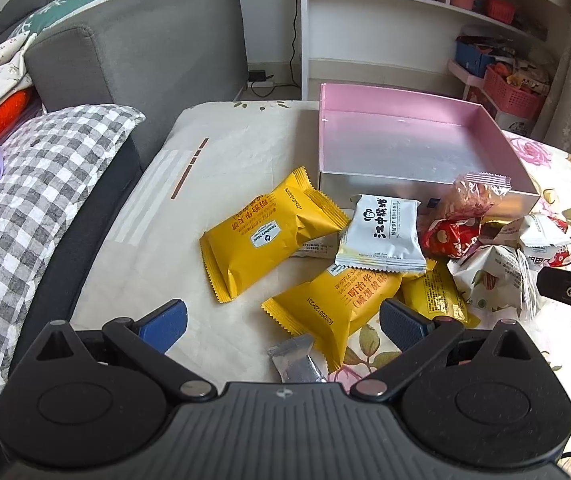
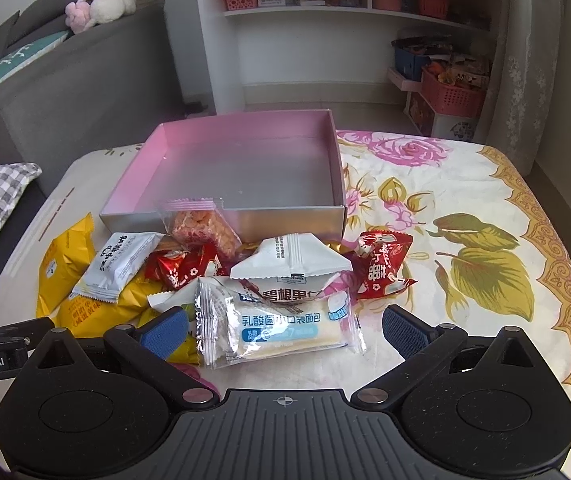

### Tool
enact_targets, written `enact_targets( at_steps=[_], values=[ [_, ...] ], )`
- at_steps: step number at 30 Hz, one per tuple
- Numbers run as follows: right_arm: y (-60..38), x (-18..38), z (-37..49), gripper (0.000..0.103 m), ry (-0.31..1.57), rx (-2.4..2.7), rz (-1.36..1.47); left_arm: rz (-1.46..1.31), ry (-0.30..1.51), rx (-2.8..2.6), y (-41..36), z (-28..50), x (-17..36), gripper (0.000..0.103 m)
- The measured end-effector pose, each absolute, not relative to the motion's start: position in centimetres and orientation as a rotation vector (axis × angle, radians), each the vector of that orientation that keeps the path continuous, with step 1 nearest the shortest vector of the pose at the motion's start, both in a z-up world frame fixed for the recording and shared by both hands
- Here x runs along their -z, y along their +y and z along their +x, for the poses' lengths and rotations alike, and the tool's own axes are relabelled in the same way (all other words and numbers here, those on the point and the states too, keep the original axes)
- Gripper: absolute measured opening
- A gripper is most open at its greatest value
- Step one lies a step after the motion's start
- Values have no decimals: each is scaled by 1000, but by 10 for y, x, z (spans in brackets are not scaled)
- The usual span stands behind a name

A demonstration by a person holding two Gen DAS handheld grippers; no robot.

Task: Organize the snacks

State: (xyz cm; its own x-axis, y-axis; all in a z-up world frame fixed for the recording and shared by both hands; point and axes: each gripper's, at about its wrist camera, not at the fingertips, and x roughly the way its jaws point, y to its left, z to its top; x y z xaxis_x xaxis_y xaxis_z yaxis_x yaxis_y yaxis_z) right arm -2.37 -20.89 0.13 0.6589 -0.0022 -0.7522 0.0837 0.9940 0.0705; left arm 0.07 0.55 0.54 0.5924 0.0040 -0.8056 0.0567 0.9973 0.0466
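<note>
The left gripper (image 1: 283, 322) hangs with its blue fingers (image 1: 164, 324) spread wide, holding nothing, just above a yellow packet (image 1: 337, 308) and a small grey wrapper (image 1: 296, 360). The right gripper (image 2: 284, 327) is likewise spread and empty, with a clear bread packet (image 2: 281, 326) lying between its fingers but untouched.

The landmark is the pink box (image 1: 397, 110), open on the flowered cloth (image 2: 465, 216). The snacks lie heaped against its near wall: a second yellow packet (image 1: 269, 234) at the near left corner, a white packet (image 1: 383, 234) just beside that, a clear bag of orange crackers (image 2: 201, 226) leaning on the wall, red sweets (image 2: 381, 264) near the right corner. Behind the box stands a white shelf (image 2: 305, 12); to its left, a grey sofa (image 1: 141, 44).
</note>
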Motion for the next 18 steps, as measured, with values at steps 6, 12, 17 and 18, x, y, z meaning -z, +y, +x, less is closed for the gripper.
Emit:
enact_targets(
  at_steps=[6, 12, 17, 18],
  values=[
    [-209, -1, -23, 103, 850, 45, 106, 70, 936, 30, 5, 1, -5, 103],
    [-208, 0, -23, 103, 850, 42, 103, 69, 934, 34, 5, 1, -5, 103],
    [-208, 0, -23, 103, 852, 37, 110, 67, 930, 39, 5, 1, -6, 103],
    [-208, 0, -23, 103, 853, 37, 109, 67, 930, 40, 5, 1, -5, 103]
  ],
)
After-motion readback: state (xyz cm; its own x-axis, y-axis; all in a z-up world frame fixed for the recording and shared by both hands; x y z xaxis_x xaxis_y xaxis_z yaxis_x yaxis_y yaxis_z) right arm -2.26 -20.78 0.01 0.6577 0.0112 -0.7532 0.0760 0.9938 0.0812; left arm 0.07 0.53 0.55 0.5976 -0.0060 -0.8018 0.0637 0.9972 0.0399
